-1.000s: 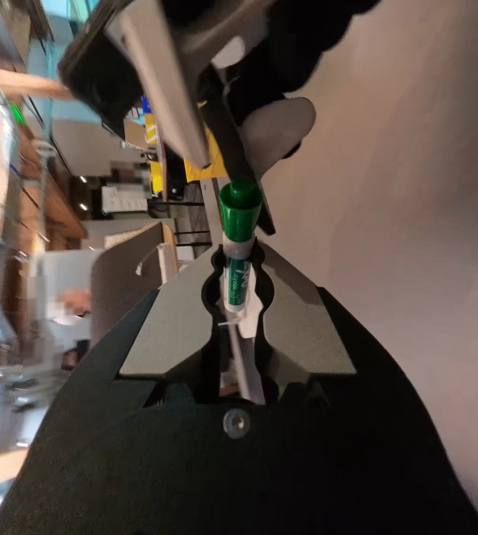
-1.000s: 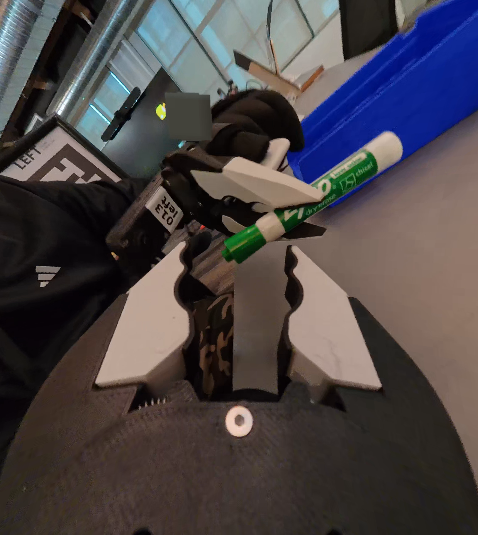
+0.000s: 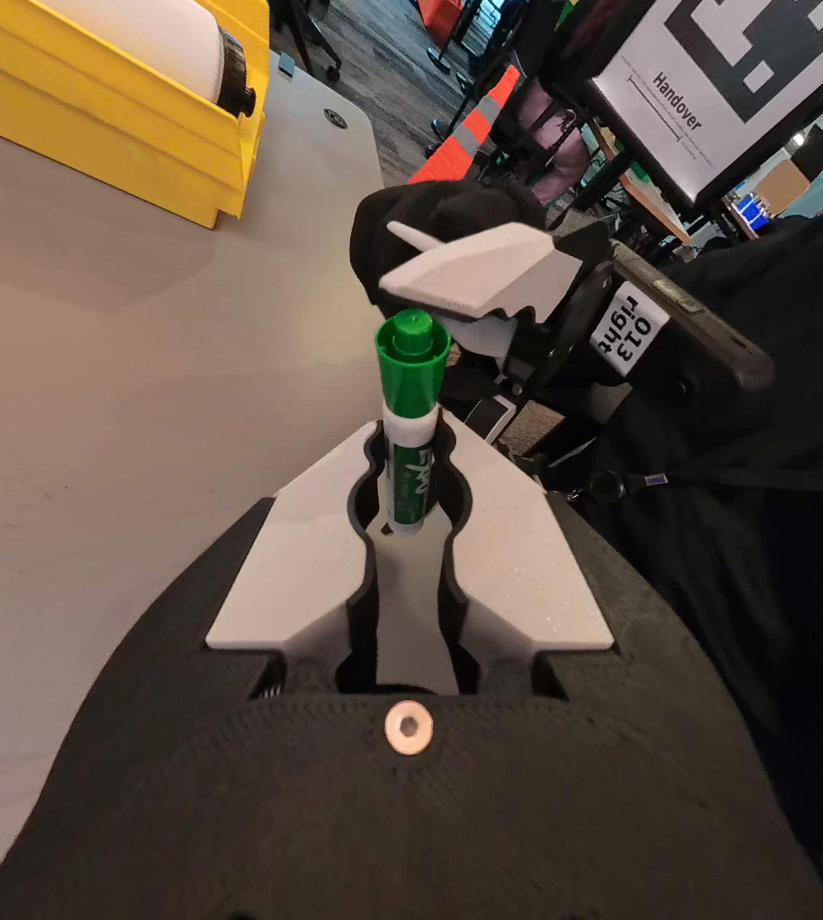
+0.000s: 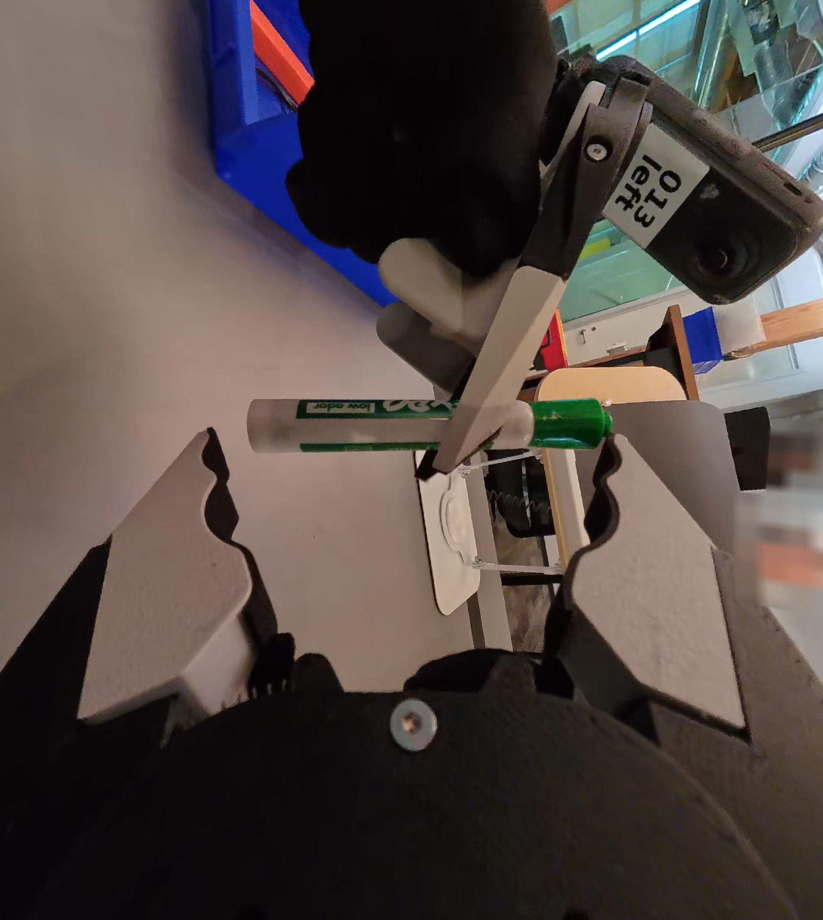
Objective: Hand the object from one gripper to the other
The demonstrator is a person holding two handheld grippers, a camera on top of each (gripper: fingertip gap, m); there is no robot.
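Observation:
A green-capped white marker (image 3: pixel 412 368) is clamped in my left gripper (image 3: pixel 409 433), which is shut on its barrel with the cap pointing away. My right gripper (image 3: pixel 441 313), held by a black-gloved hand, hovers just past the cap, to the right. In the right wrist view my right gripper (image 4: pixel 409 443) is wide open and empty. The marker (image 4: pixel 349 428) lies crosswise just beyond its fingertips, with the cap end by the right fingertip. The left gripper (image 4: pixel 441 460) comes down from above and pinches the marker near the cap.
A yellow bin (image 3: pixel 100 114) holding a white roll stands on the grey table (image 3: pixel 100 398) at the far left. A blue bin (image 4: pixel 255 164) stands on the table behind the left hand. The table edge, an orange cone (image 3: pixel 474 129) and a sign board (image 3: pixel 748 74) lie beyond. Less than 4 cm separates the two grippers' tips.
Both grippers have swung round, so both views are turned. My right gripper has opened much wider and the marker now lies across its mouth. My left gripper still holds the marker.

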